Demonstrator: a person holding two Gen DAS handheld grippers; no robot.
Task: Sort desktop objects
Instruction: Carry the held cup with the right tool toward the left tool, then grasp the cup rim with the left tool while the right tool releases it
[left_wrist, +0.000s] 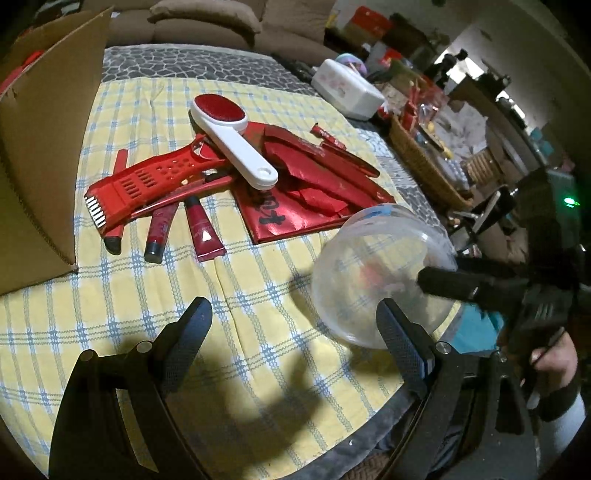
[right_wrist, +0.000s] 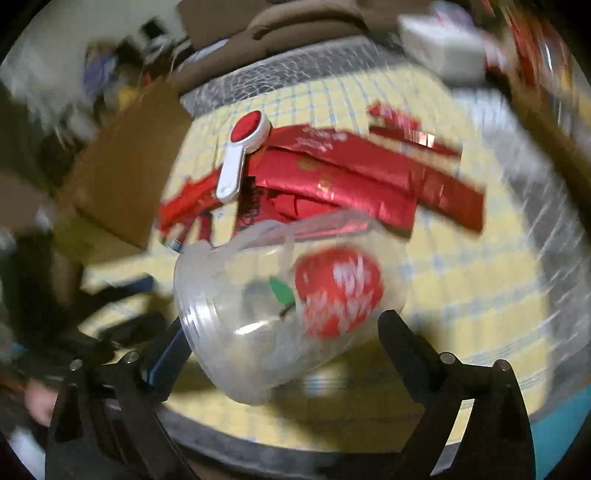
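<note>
Over a table with a yellow checked cloth (left_wrist: 122, 295), the left gripper (left_wrist: 291, 317) is hovering with its jaws spread wide and nothing between them, just bare cloth and its own shadow underneath.

Off to its right, the right gripper (right_wrist: 280, 325) is holding a clear plastic cup (right_wrist: 273, 310), lying tilted in the jaws with a big red sticker (right_wrist: 338, 291) on its side. One finger (left_wrist: 443, 286) is showing up dark through the plastic in the left wrist view, so it's reaching into the mouth or pressing against the wall, hard to say which. The right wrist picture is pretty smeared, so whether the far finger is actually touching the cup isn't clear either. A hand (left_wrist: 554, 358) is gripping the handle at the edge of the left view.

Further back on the cloth, all the red stuff is sitting in a pile: a red slotted plastic tool (left_wrist: 147, 181) with a little comb end, three red tubes (left_wrist: 184, 225) poking out from under it, and a stack of shiny red envelopes (left_wrist: 314, 184). A white lint brush (left_wrist: 236, 144) with a red pad is lying across the top of the tool and envelopes.

A cardboard box (left_wrist: 40, 147) is standing open along the left side, touching the cloth. A white container (left_wrist: 347, 90) and a wicker basket (left_wrist: 417, 162) are sitting past the pile on the right.
</note>
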